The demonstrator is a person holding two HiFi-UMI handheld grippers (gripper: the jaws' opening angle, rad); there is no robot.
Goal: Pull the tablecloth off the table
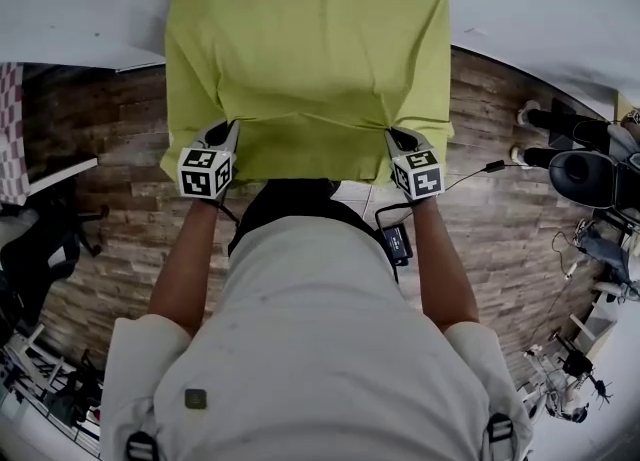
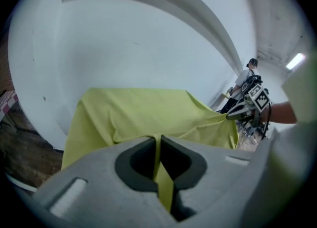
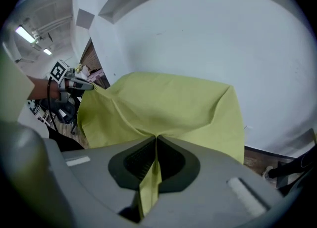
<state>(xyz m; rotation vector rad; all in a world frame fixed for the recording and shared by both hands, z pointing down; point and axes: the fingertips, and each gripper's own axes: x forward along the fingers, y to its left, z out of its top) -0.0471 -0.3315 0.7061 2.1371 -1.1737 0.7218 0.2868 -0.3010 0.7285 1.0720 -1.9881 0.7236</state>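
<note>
Wall-side tablecloth (image 1: 305,49) clamped in left gripper's (image 1: 233,126) and right gripper's (image 1: 390,134) jaws.

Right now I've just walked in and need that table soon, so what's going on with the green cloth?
A person stands at the near side with a gripper in each hand. The left gripper and the right gripper are each shut on a pinch of the yellow-green tablecloth near its front edge. The cloth creases toward both pinches, but otherwise lies spread out and draped over the sides, not yet pulled off.
</note>
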